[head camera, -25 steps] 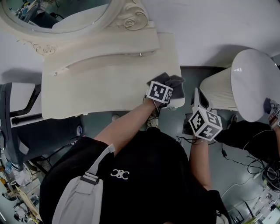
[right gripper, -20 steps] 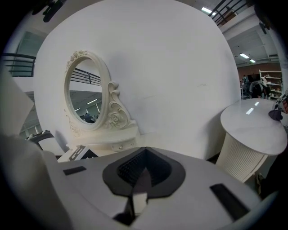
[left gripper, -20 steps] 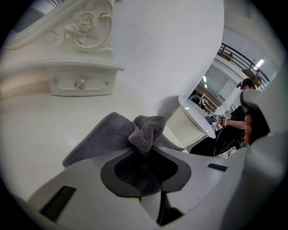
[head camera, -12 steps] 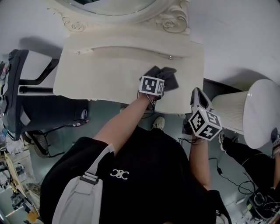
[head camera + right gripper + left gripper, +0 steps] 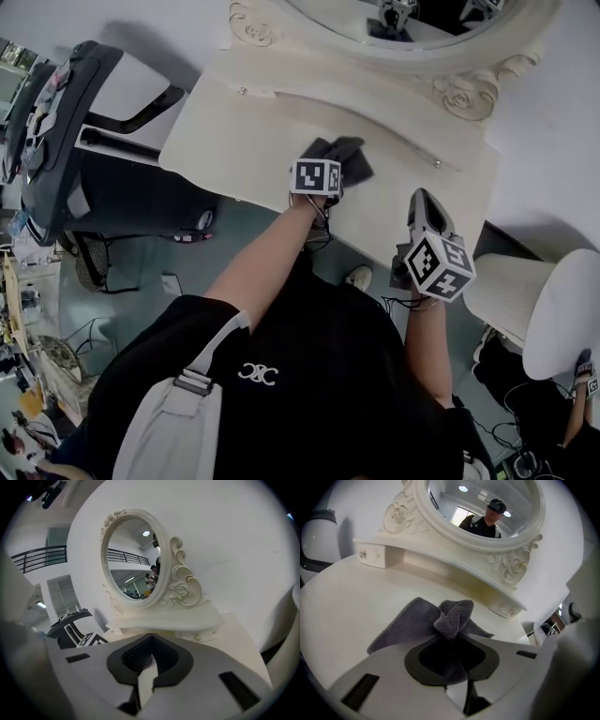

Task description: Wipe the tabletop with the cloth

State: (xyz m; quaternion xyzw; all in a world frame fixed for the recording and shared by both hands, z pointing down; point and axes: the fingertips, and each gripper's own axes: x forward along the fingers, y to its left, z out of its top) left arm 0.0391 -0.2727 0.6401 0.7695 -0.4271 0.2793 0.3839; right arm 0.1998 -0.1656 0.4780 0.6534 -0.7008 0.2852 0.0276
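Note:
A grey cloth (image 5: 339, 159) (image 5: 440, 620) lies bunched on the cream tabletop (image 5: 244, 150) (image 5: 351, 602) of a dressing table. My left gripper (image 5: 323, 169) (image 5: 451, 646) is shut on the cloth, pinching a fold that sticks up between its jaws, while the rest of the cloth spreads on the surface ahead. My right gripper (image 5: 427, 211) (image 5: 146, 665) hangs off the table's front right edge, jaws shut with nothing between them.
An oval mirror (image 5: 403, 28) (image 5: 483, 513) in a carved cream frame stands at the table's back, with a raised shelf (image 5: 375, 94) below it. A black chair (image 5: 75, 122) stands to the left. A white ribbed bin (image 5: 534, 300) stands on the floor to the right.
The head view has swung, so the table now sits tilted and further left. My left gripper has dragged the cloth leftward over the tabletop. The right gripper keeps its place off the edge.

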